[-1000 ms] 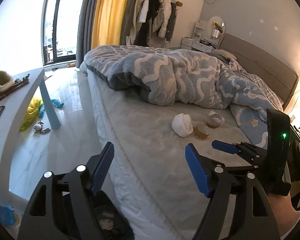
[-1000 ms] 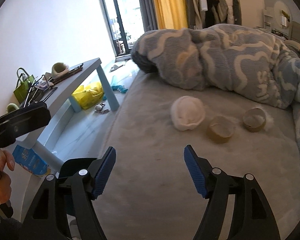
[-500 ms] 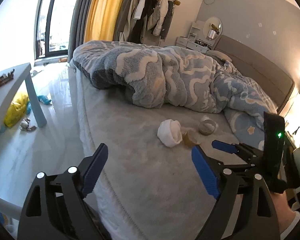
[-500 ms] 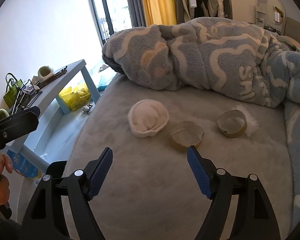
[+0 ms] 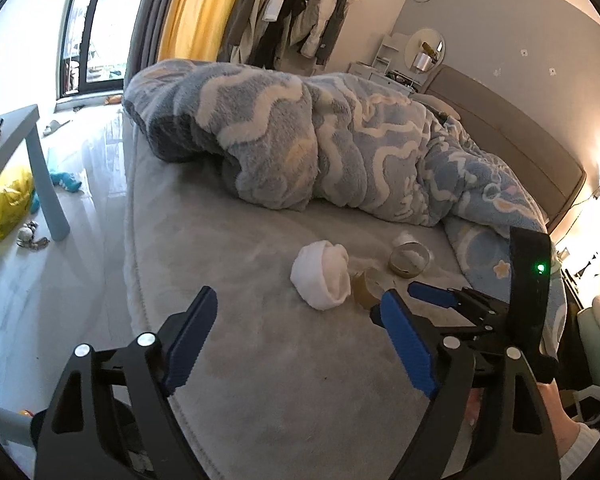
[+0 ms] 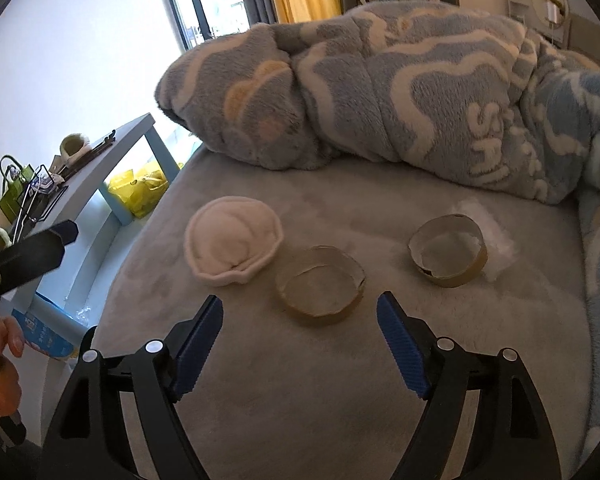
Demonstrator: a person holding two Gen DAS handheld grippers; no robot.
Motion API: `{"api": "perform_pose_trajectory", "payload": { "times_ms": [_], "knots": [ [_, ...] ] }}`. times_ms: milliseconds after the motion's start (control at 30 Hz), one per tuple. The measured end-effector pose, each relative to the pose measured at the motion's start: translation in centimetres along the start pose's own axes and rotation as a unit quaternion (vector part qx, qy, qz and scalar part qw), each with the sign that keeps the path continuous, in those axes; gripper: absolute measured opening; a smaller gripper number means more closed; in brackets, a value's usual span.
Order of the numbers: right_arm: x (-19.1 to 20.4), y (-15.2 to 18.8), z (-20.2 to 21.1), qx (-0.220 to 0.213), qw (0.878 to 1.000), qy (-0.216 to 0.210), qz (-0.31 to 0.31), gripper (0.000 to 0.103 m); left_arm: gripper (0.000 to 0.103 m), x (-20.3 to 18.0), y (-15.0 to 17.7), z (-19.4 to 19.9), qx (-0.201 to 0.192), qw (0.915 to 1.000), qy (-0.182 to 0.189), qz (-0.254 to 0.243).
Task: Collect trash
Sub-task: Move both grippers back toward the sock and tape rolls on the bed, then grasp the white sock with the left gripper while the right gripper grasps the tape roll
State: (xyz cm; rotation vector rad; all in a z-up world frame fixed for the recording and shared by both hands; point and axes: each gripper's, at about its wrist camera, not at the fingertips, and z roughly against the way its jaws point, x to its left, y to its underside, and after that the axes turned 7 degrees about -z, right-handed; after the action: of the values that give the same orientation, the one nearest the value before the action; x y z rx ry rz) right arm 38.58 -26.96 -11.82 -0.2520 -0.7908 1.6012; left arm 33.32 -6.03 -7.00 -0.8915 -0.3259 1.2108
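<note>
Three pieces of trash lie on the grey bed [image 6: 380, 420], in a loose row ahead of both tools: one white crumpled wad [image 6: 233, 243] and two empty tape rings. Nearer tape ring [image 6: 320, 286] sits just beyond the right hand-held gripper [image 6: 300, 350], roughly centred on the gap between its blue pads and not touched by them; jaws are spread, widening, nothing between them. White wad lies just beside that ring, toward the bed's window-side edge. Farther tape ring [image 6: 447, 250] is off toward the headboard side, apart from the first, with a scrap of white tissue [image 6: 496, 236] against it. In the left wrist view the left hand-held gripper [image 5: 298, 340] hangs over the bed near its foot-side edge, jaws apart and narrowing, empty; the wad [image 5: 321, 274] lies beyond its tips, and the nearer ring [image 5: 365, 288] is partly hidden behind its right finger. One bunched blue-and-white blanket [image 6: 380, 92] covers the far half of the bed. One pale blue side table [image 6: 128, 136] stands beyond the bed's window-side edge, one yellow bag [image 6: 142, 188] under it.
</note>
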Motion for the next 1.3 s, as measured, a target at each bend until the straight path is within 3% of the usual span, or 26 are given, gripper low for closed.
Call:
{"api": "perform_pose_trajectory", "payload": {
  "times_ms": [333,667,1033,1300],
  "knots": [
    [-0.8,-0.6,-2.1,0.024,1.0,-0.007,0.01,0.08,0.07,0.3,-0.4,-2.9,0.017,0.9996,0.014,0.017],
    [-1.0,-1.5,-3.3,0.038,0.999,-0.013,0.028,0.054,0.069,0.6,-0.5,-5.4,0.029,0.9986,0.03,0.031],
    [-3.1,-3.1,-1.2,-0.012,1.0,0.005,0.022,0.053,0.066,0.2,-0.7,-7.9,0.037,0.998,0.04,0.034],
    [-4.3,-3.5,-0.9,-0.025,1.0,0.002,0.016,0.053,0.063,0.0,-0.7,-9.2,0.04,0.998,0.035,0.033]
  ]
}}
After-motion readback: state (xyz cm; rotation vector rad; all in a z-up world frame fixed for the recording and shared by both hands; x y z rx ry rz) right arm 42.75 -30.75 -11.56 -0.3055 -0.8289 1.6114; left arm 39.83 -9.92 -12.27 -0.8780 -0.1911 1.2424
